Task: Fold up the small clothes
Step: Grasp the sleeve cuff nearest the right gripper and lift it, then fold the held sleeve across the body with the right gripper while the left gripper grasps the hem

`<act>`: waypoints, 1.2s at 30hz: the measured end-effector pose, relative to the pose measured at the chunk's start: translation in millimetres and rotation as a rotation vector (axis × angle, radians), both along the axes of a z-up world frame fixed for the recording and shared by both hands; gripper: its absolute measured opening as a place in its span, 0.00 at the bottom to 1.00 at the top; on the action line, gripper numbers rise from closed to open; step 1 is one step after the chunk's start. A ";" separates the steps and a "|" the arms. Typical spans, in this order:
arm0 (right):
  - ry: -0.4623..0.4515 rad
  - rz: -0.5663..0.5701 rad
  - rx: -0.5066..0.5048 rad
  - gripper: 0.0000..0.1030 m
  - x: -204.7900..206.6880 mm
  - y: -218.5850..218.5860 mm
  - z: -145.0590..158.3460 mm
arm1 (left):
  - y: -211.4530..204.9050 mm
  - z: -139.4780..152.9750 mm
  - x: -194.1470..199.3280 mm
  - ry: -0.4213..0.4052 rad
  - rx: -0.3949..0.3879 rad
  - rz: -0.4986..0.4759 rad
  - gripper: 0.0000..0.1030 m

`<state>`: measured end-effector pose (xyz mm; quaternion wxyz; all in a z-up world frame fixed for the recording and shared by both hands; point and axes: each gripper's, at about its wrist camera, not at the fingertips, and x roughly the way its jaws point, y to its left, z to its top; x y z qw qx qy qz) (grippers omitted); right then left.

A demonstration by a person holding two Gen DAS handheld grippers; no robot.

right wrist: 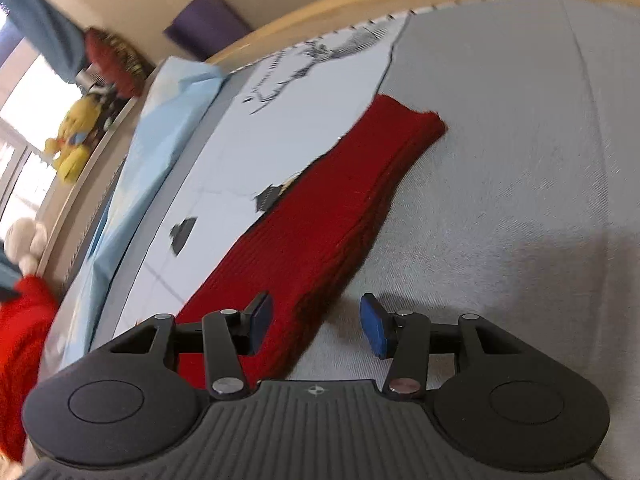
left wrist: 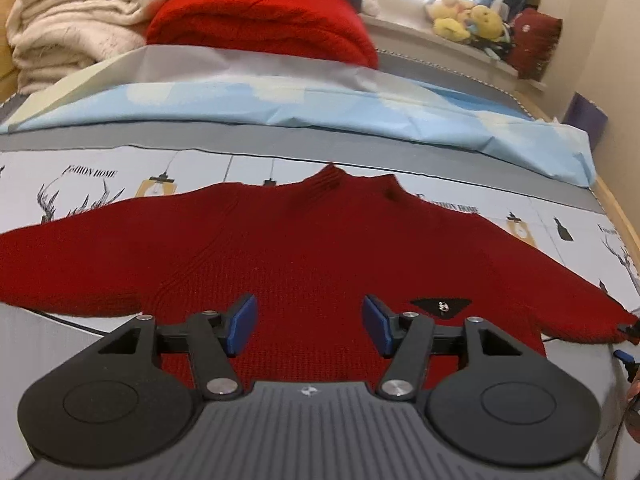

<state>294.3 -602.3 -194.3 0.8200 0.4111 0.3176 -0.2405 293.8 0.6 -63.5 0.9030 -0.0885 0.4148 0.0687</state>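
Lying flat on the bed (left wrist: 120,152), the red sweater (left wrist: 304,240) sits beneath both grippers' released fingers (left wrist: 244,320).

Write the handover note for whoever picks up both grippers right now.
Left gripper: open, empty, above the lower body of the red sweater.
Right gripper: open, empty, fingers astride the edge of the sweater's sleeve.
Sweater lies flat on the bed sheet, both sleeves spread out.
Done: laid out. Left: every fold; probably start with the sleeve.
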 end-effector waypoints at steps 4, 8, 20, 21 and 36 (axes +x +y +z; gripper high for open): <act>-0.023 -0.035 -0.017 0.34 11.4 -6.3 -12.2 | 11.6 0.5 5.1 -0.001 0.001 0.033 0.63; -0.006 -0.048 -0.089 0.13 23.4 -4.8 -14.3 | 29.8 4.5 8.7 0.000 -0.019 0.086 0.63; -0.454 0.681 -0.653 0.12 37.9 265.5 103.1 | 94.3 25.2 5.1 -0.026 -0.053 0.246 0.63; -0.506 0.769 -0.618 0.12 31.5 290.9 105.1 | 98.9 27.1 4.8 -0.026 -0.063 0.255 0.63; -0.033 1.020 -0.155 0.45 8.8 383.0 93.6 | 171.6 4.4 11.1 0.067 -0.373 0.332 0.39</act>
